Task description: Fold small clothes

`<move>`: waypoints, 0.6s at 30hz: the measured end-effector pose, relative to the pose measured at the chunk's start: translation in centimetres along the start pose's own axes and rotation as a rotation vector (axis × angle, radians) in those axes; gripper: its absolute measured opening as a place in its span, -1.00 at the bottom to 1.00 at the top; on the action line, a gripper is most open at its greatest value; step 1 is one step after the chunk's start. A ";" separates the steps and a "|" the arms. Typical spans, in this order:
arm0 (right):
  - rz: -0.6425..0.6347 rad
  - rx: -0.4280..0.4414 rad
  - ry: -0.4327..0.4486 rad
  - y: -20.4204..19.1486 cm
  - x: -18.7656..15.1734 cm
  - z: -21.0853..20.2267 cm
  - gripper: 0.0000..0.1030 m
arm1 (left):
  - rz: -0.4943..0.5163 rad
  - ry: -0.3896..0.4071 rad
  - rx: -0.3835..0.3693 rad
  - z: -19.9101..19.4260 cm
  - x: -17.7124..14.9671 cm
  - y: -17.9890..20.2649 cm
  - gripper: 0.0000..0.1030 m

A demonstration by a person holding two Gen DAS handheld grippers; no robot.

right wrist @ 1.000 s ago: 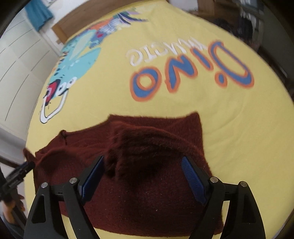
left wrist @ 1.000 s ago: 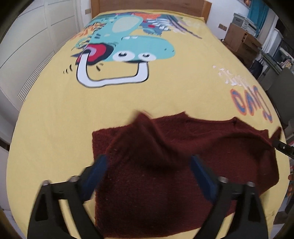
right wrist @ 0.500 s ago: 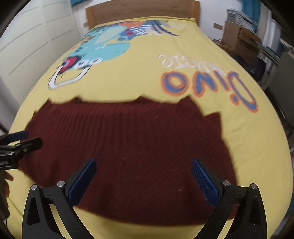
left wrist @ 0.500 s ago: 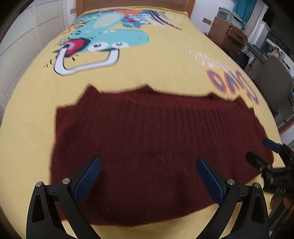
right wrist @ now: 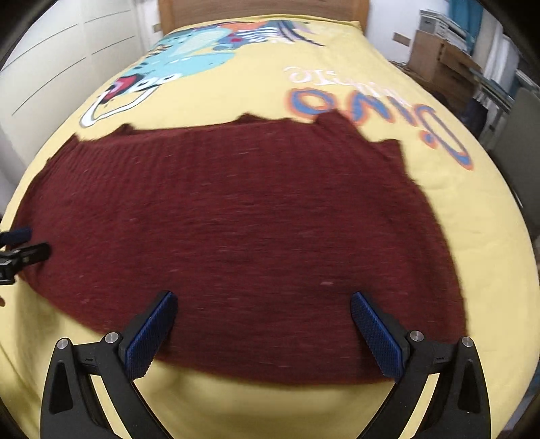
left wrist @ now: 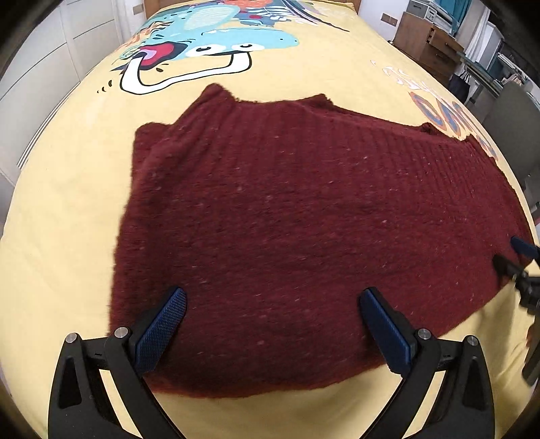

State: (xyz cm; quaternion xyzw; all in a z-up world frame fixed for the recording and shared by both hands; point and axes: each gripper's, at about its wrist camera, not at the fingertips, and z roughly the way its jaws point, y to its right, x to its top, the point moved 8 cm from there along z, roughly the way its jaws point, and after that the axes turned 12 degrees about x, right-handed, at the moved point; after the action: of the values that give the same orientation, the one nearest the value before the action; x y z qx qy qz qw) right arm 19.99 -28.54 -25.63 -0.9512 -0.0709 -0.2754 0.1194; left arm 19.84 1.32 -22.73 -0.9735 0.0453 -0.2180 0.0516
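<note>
Two grippers, both spread wide, nothing clamped between the blue pads. Left gripper over the left half of the maroon knitted garment, right gripper over the right half, each pointing steeply down at the cloth just beyond the near hem. Cannot tell whether any fingertip touches the knit.

Lies spread flat, this garment, long axis running left to right across the front of the bed, near hem closest to the fingers, ragged far edge toward the headboard. Extends beyond each gripper on its outer side; left end nearer the left hand, right end nearer the right. Seen from the left wrist, the other gripper's tips at the garment's right edge; seen from the right wrist, the mirror of that at the left edge.

Judged from this: laid out but not yet folded, so probably a grasp along the near hem or at the two ends next, one per hand.

Underneath, a yellow bedspread, soft, with a cartoon dinosaur print and large blue-and-orange lettering. Around the bed, white wardrobe doors to the left, a wooden cabinet and clutter to the right.
</note>
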 end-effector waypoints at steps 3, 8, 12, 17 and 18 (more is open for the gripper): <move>0.012 -0.026 0.008 1.5 0.1 -0.8 0.99 | 0.016 0.012 0.010 -0.3 0.0 -0.3 0.97; 0.022 -0.042 -0.009 3.2 -0.3 -0.9 0.99 | 0.017 -0.008 0.014 0.5 -0.7 -0.2 0.98; 0.002 -0.047 -0.021 3.2 -1.1 0.4 1.00 | 0.012 0.000 0.032 0.8 -1.0 -0.1 0.99; 0.015 -0.040 0.017 3.4 -1.6 0.6 1.00 | 0.009 0.001 0.026 0.9 -1.0 -0.2 0.99; 0.014 -0.041 0.014 3.4 -1.6 0.6 1.00 | 0.012 -0.008 0.022 0.9 -0.9 -0.2 0.98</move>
State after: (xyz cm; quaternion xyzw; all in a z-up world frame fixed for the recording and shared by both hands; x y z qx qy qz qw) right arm 19.63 -31.72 -27.65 -0.9521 -0.0578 -0.2824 0.1024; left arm 19.41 1.74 -23.86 -0.9734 0.0484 -0.2145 0.0637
